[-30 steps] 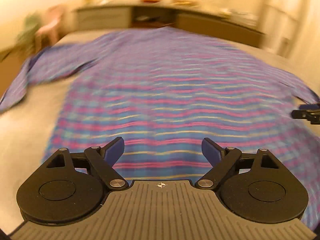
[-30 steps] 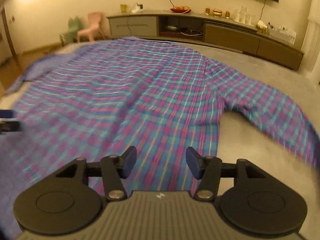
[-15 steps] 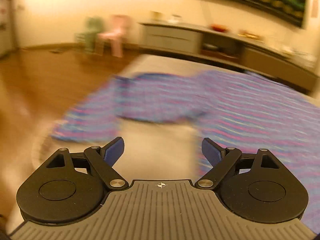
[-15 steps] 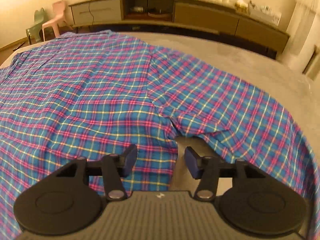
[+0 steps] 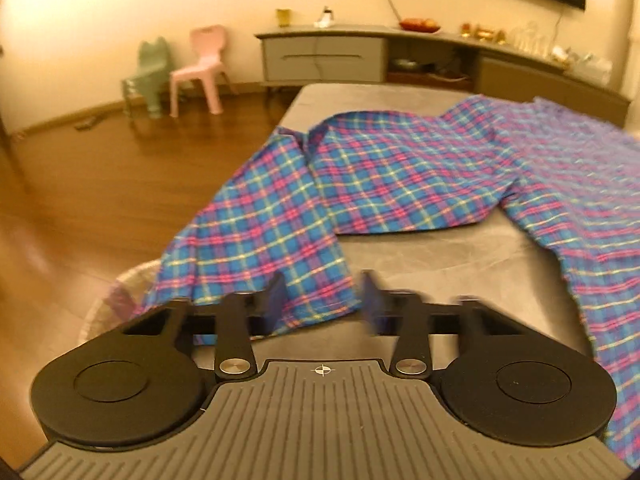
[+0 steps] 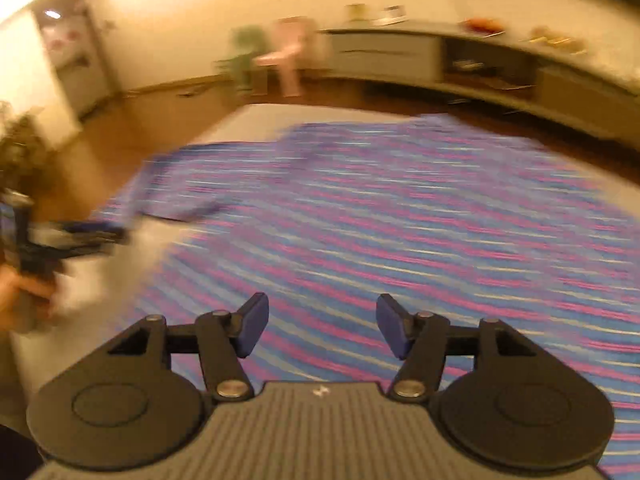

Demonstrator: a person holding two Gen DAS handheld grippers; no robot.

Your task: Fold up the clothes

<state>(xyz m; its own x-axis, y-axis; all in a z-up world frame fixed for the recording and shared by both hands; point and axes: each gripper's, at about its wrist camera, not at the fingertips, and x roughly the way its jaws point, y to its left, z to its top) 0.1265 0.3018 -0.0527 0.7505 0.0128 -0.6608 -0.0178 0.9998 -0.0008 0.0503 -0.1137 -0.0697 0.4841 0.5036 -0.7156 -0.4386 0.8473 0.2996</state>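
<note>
- The plaid shirt (image 5: 400, 176) lies spread flat on the grey table (image 5: 440, 256), one sleeve (image 5: 256, 240) trailing off the table's left edge above a pale basket (image 5: 120, 292).
- The left gripper (image 5: 322, 300) hangs at the sleeve's cuff, jaws apart around the hem, not closed on it.
- The right gripper (image 6: 322, 326) hovers over the shirt's body, jaws wide apart, holding nothing.
- Thin woven cloth: light, limp, likely to sag and slide off the table. Best taken at a hem, cuff or shoulder seam.
- The right view is heavily blurred; the shirt's collar and far sleeve cannot be made out. The hand (image 6: 20, 296) holding the left gripper shows only partly.
</note>
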